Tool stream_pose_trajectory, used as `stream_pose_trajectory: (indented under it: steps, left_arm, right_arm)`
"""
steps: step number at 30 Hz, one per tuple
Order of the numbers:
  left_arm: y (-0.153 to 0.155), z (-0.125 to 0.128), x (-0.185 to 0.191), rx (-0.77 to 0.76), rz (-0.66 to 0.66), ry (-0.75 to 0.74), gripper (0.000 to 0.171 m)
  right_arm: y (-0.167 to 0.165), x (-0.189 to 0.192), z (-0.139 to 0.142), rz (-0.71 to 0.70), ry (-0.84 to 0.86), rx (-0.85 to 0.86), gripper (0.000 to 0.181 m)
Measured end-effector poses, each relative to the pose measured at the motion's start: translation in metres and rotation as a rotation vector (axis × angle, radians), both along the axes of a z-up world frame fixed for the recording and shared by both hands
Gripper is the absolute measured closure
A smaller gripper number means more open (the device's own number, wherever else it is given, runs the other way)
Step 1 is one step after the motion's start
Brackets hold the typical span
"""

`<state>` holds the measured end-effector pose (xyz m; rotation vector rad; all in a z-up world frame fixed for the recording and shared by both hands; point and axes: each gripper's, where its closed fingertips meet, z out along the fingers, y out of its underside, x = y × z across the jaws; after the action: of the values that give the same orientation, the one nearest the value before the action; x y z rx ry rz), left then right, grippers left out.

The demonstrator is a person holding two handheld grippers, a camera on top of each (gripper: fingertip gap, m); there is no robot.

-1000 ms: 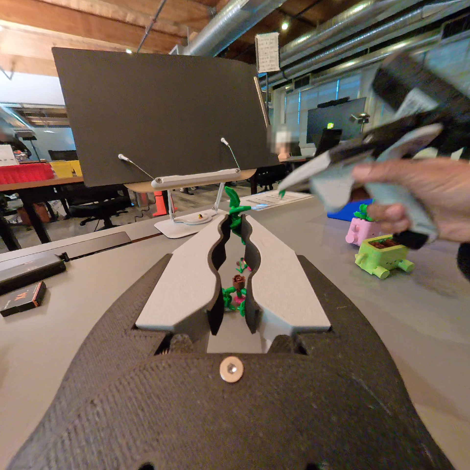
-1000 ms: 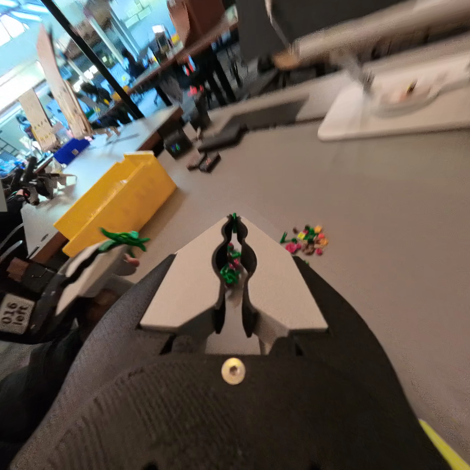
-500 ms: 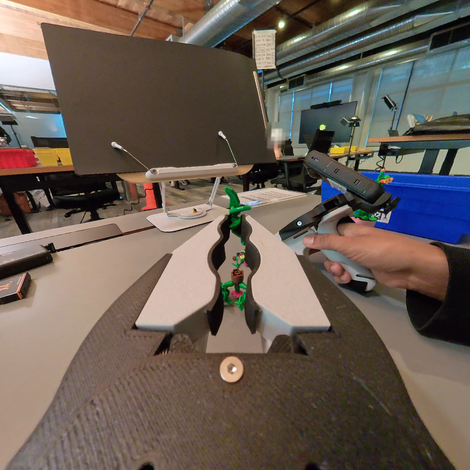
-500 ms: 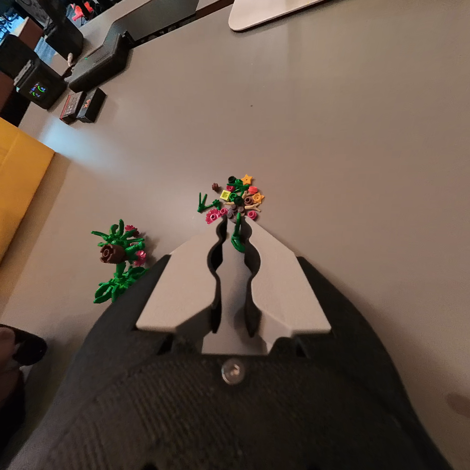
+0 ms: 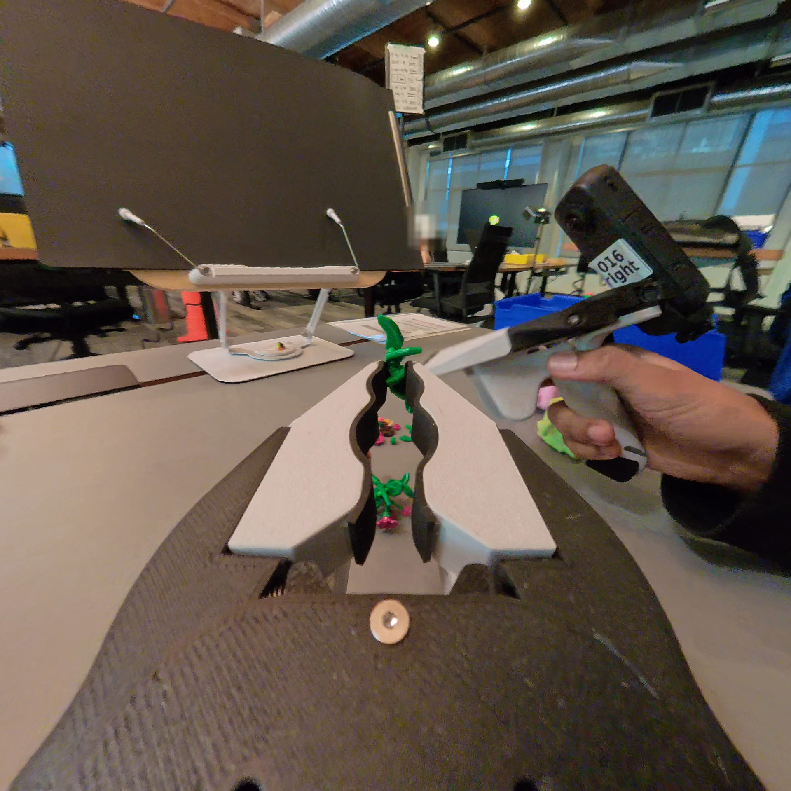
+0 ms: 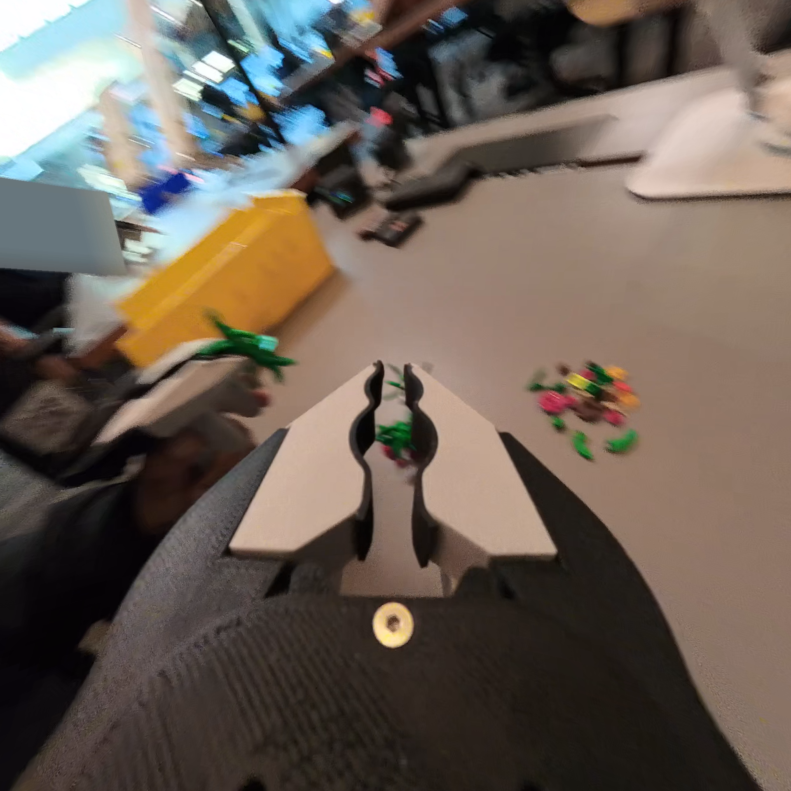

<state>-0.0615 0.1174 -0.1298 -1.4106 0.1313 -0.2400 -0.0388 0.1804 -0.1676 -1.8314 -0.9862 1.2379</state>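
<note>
My left gripper point(image 5: 393, 364) is shut on a green plant stem point(image 5: 396, 342) that sticks up past its tips. My right gripper point(image 5: 432, 369), held by a hand point(image 5: 663, 419), hovers just right of that stem. In the blurred right wrist view its jaws point(image 6: 393, 368) stand a narrow gap apart, with a faint green piece between the tips. The left gripper and its stem point(image 6: 248, 349) show to its left. A small flowering plant point(image 5: 390, 492) lies on the grey table point(image 6: 556, 278) under both grippers. A pile of small coloured pieces point(image 6: 586, 398) lies to the right.
A black board on a white stand point(image 5: 269, 355) stands at the back of the table. A yellow bin point(image 6: 239, 282) sits off the left edge, and a blue bin point(image 5: 535, 312) at the back right. A lime green toy block point(image 5: 552, 432) lies behind the hand. My hands' fingertips stand some 7 cm from each other.
My right gripper has lifted away from the pile of pieces and swung left toward the stem in my left gripper. The left gripper has kept its hold and barely moved.
</note>
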Motion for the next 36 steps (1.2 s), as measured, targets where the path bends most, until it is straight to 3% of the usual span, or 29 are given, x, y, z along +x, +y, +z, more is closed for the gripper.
stream_pose_trajectory:
  steps: [4,10,14,18,23,31,36]
  left_arm:
    - [0.000,0.000,0.004,-0.022,-0.092,-0.122,0.168]
    - [-0.002,0.003,0.009,-0.001,-0.117,-0.094,0.168]
    - [-0.004,0.004,0.013,0.032,-0.075,0.024,0.168]
    - [-0.006,0.002,0.020,0.075,0.042,0.311,0.169]
    - [-0.007,0.004,0.025,0.118,0.137,0.466,0.168]
    - [-0.007,0.009,0.029,0.139,0.200,0.579,0.168]
    - [-0.006,0.013,0.022,0.124,0.230,0.561,0.167]
  right_arm:
    - [-0.038,0.002,0.051,0.230,0.290,-0.054,0.165]
    - [-0.059,-0.004,0.047,0.323,0.302,-0.157,0.156]
    - [-0.057,-0.007,0.044,0.325,0.320,-0.349,0.155]
    - [-0.057,-0.007,0.038,0.333,0.306,-0.451,0.166]
    - [-0.060,-0.005,0.041,0.377,0.361,-0.607,0.177]
    - [-0.058,-0.001,0.050,0.388,0.463,-0.704,0.181]
    - [-0.048,-0.007,0.057,0.273,0.455,-0.592,0.180]
